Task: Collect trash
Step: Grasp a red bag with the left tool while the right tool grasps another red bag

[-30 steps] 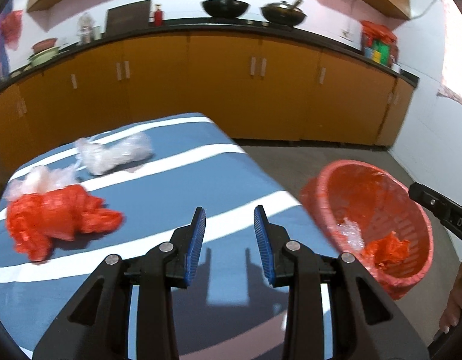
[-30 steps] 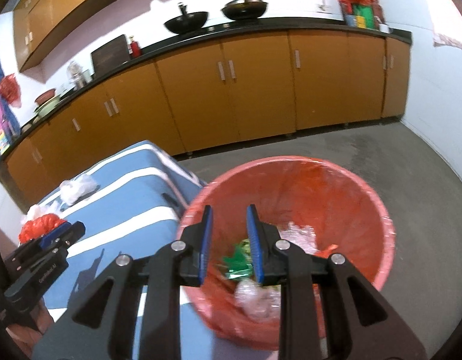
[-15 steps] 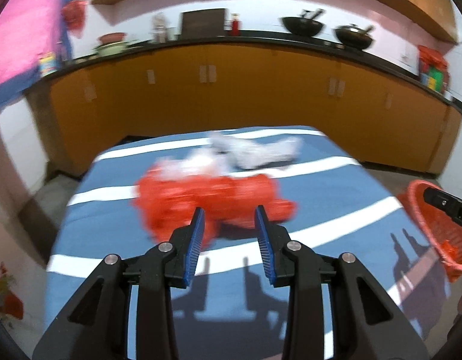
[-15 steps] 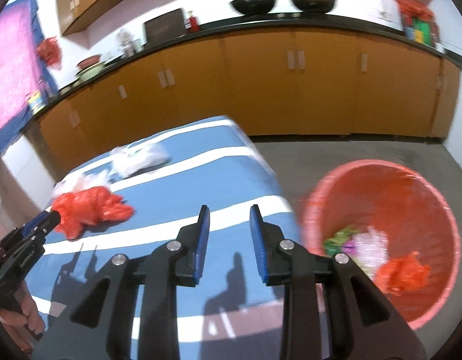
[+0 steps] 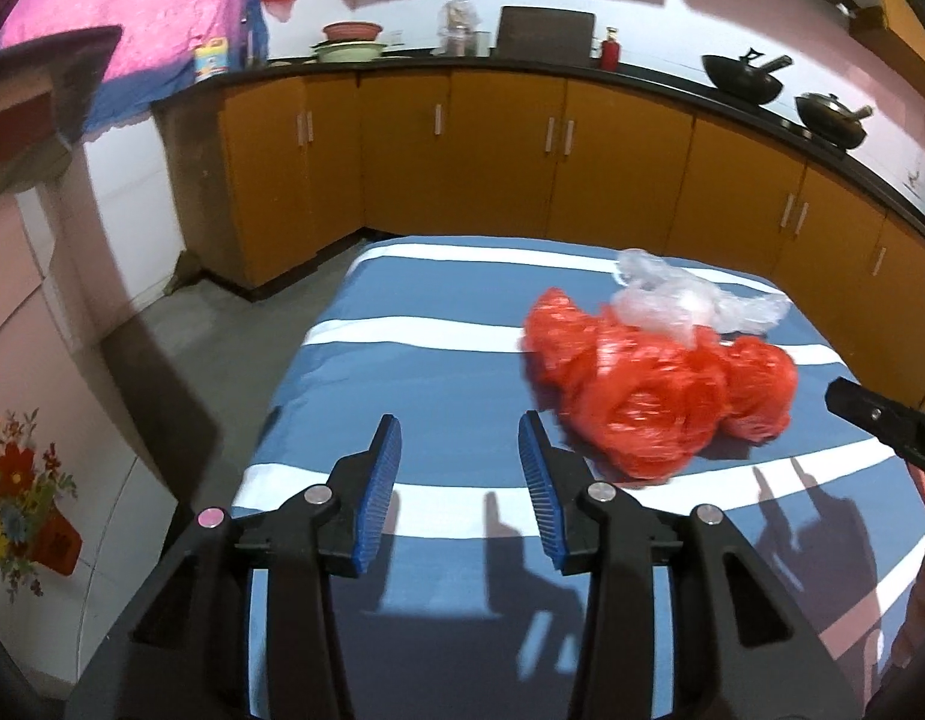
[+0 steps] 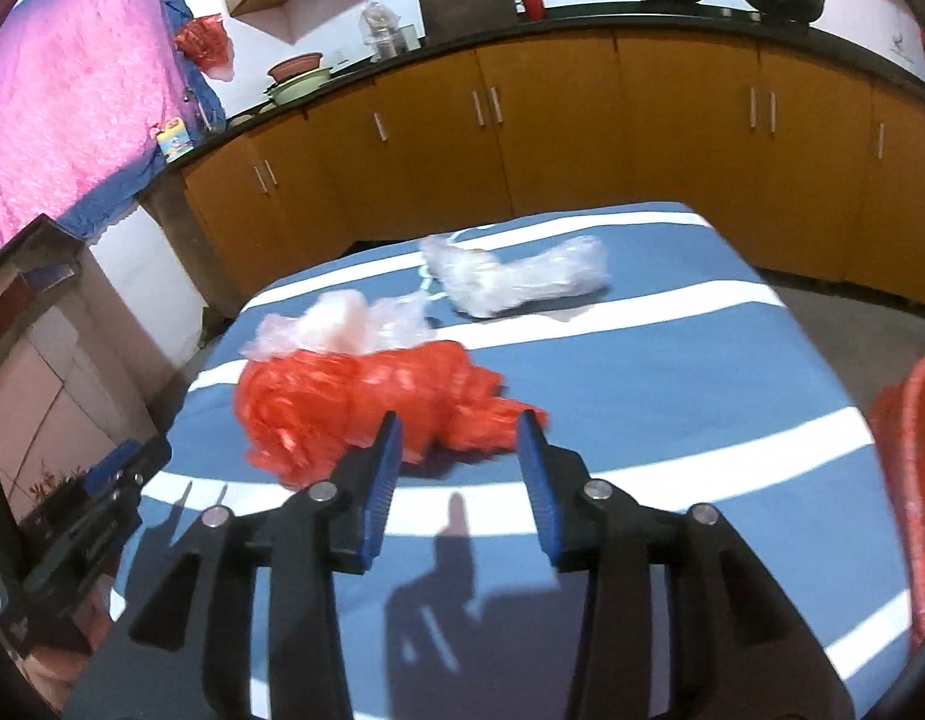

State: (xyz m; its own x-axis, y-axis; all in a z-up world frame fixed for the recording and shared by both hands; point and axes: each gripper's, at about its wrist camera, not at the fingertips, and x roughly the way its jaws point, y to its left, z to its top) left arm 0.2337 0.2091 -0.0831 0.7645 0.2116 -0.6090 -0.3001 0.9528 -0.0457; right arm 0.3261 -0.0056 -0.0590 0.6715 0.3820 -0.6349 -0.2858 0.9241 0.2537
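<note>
Both grippers over the striped cloth (image 5: 438,360), pointing down at it, nothing held.

Left gripper (image 5: 459,441): jaws apart and opening, gap empty, only cloth visible between the pads. Red bag (image 5: 654,396) lies ahead and to the right of its right finger, close but not touching. Clear bag (image 5: 678,300) sits on the far side of the red bag, touching it. Tip of the right gripper pokes in at the right edge of the left view.

Right gripper (image 6: 456,441): jaws apart and opening. Red bag (image 6: 354,402) is just ahead of the fingertips, mostly to the left; its right end shows in the gap beyond the tips, pads not pressing on it. Clear bag (image 6: 342,324) touches the far-left side of the red bag. Second clear bag (image 6: 516,276) lies further back, apart from both. Bin (image 6: 906,438) at the right edge, beside the cloth. Left gripper (image 6: 102,480) visible at lower left, short of the red bag.
</note>
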